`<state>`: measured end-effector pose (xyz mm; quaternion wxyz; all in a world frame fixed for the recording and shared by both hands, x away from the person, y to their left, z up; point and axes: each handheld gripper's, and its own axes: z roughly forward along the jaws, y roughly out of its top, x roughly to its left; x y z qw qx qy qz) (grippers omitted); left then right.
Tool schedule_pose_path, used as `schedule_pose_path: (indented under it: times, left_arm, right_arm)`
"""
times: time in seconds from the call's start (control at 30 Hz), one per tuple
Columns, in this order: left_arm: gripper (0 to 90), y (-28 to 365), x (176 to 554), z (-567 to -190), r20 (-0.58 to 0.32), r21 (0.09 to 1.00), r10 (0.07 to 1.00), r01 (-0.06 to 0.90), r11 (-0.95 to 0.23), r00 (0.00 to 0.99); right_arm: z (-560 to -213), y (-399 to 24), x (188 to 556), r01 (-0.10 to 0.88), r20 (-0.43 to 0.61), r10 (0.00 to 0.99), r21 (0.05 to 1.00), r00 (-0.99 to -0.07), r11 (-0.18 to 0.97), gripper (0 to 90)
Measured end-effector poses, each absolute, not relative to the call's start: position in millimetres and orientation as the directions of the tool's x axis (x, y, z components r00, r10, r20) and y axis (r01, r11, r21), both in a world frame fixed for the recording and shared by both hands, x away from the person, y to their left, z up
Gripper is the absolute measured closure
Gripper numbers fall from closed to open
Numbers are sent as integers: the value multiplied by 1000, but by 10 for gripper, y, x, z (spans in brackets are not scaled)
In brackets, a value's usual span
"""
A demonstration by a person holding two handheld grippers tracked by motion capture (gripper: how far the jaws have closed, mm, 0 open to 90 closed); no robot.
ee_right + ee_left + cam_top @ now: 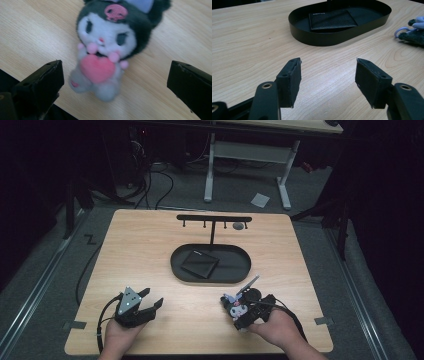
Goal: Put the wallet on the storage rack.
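We are lining up on the plush toy (pixel 105 50) lying near the table's (pixel 150 245) front edge — right gripper (pixel 115 75) wide open around it, gripping nothing; left gripper (pixel 328 82) open, empty. Next we close on its body — squarely

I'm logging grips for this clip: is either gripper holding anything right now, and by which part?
Nothing is held. The right gripper stands open around the black-and-white plush doll with a pink heart, pads apart from it. The left gripper is open over bare table.
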<state>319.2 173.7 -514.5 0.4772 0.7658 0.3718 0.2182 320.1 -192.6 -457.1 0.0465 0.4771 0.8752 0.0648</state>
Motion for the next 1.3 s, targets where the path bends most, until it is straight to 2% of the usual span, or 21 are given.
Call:
schedule_pose_path:
  times: [0.17,0.2,0.23,0.27,0.3,0.33,0.37,0.4,0.57,0.8,1.03,1.3]
  left_arm:
    - [379,1748,3198,-5146,-25,893,780,365,-264,625]
    - [379,1749,3199,-5146,-25,893,781,366,-264,625]
    - [379,1749,3197,-5145,-23,893,780,364,-264,625]
    - [379,1749,3197,-5145,-23,893,780,364,-264,625]
    - [379,1749,3197,-5145,-23,893,780,363,-264,625]
    - [379,1749,3199,-5146,-22,892,780,364,-267,625]
    - [379,1749,3199,-5146,-22,892,780,364,-267,625]
    - [379,1749,3200,-5148,-22,892,780,365,-267,625]
    - [379,1749,3203,-5149,-21,892,780,364,-268,625]
    - [379,1750,3205,-5149,-22,892,781,365,-267,625]
    - [379,1753,3202,-5147,-21,892,782,365,-267,623]
    - [380,1760,3205,-5152,-21,891,782,367,-269,623]
  right_arm:
    - [-4739,-1868,3231,837,8,845,139,-535,529,52]
    - [-4772,-1865,3239,840,-1,847,134,-531,526,80]
    - [-4816,-1865,3253,848,-6,855,124,-518,515,153]
    - [-4816,-1865,3253,848,-6,855,124,-518,515,153]
    - [-4847,-1891,3278,830,11,836,128,-549,543,246]
    - [-4848,-1881,3266,847,28,851,115,-525,519,286]
    - [-4848,-1881,3266,847,28,851,115,-525,519,286]
    - [-4857,-1903,3280,840,29,844,123,-536,529,389]
    - [-4825,-1929,3280,832,24,839,147,-544,535,454]
    - [-4655,-2016,3302,837,5,848,168,-530,521,465]
    - [-4284,-2222,3400,875,3,894,207,-448,438,467]
    - [-3996,-2381,3516,884,2,912,247,-409,396,466]
